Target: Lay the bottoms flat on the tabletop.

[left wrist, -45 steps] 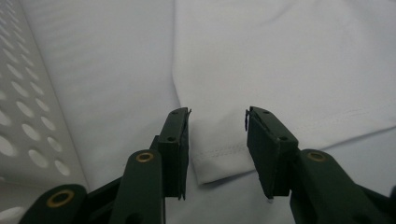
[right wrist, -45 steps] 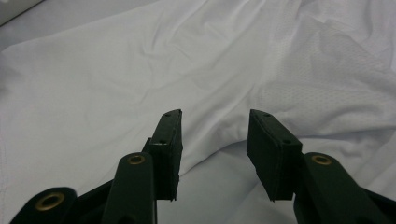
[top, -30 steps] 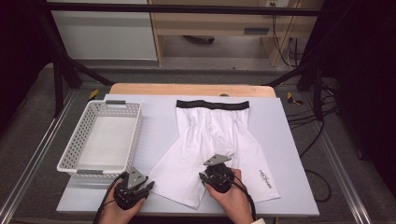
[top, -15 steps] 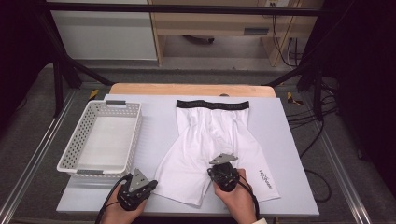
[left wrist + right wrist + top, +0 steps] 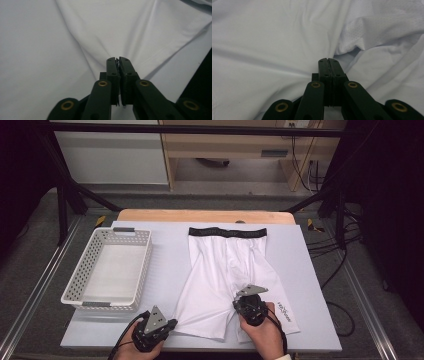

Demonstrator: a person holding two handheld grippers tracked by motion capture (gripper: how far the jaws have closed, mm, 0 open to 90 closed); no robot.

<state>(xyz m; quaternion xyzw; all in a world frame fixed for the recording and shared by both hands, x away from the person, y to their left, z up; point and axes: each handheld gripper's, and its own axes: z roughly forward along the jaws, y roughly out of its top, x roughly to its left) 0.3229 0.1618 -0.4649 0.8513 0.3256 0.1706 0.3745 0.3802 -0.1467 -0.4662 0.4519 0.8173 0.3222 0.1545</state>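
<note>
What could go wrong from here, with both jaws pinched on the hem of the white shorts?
1. The left gripper seems to hold only a thin corner of the shorts; the fabric could slip out when lifted.
2. The right gripper pinches bunched folds, so it may catch one layer only and fold unevenly.
3. The hem lies at the table edge; a dropped leg could slide off.

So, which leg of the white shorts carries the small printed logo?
The leg of the white shorts beside the right gripper, toward the table's right edge, carries dark lettering near its hem; the other leg is plain.
</note>
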